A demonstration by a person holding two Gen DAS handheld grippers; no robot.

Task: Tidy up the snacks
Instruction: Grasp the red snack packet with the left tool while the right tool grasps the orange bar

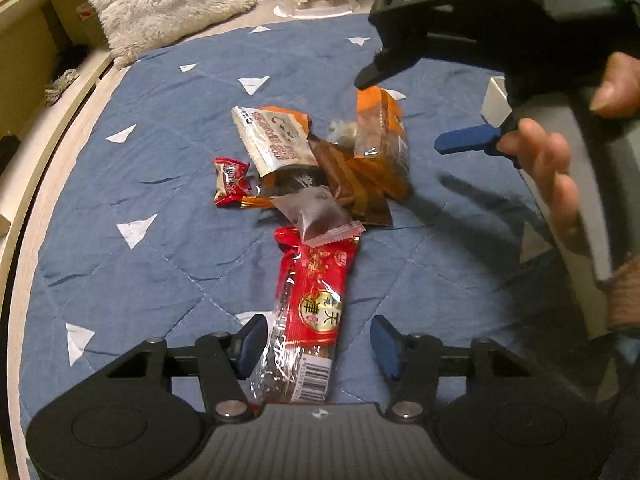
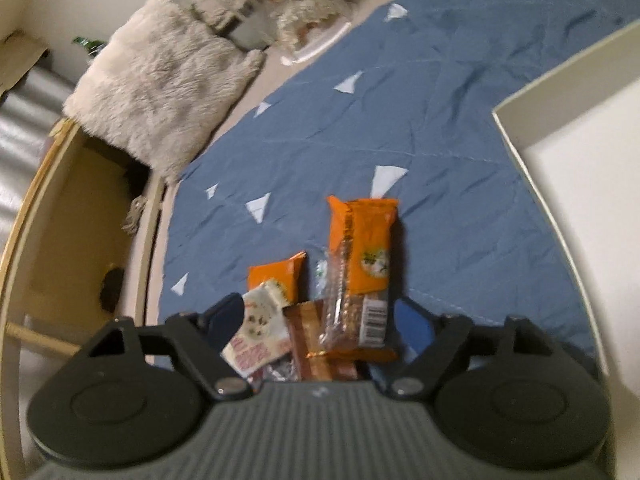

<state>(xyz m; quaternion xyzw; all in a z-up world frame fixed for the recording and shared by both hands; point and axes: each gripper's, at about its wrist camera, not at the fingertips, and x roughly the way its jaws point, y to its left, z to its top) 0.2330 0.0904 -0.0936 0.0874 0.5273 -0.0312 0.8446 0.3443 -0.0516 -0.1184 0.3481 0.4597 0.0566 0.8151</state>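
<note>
We see left gripper (image 1: pixel 318 346) unclenched astride red snack bar (image 1: pixel 310 304) (pads apart) | right gripper (image 2: pixel 320 322) unclenched over orange snack bar (image 2: pixel 362 256)

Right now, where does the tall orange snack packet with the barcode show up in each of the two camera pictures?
Left wrist view: the orange snack packet lies upper centre-right, at the far end of the pile, under the other hand's claw.
Right wrist view: centre, standing tall just ahead of the claw, barcode at its near end.
Shared landmark: the fluffy grey cushion, upper left.
</note>
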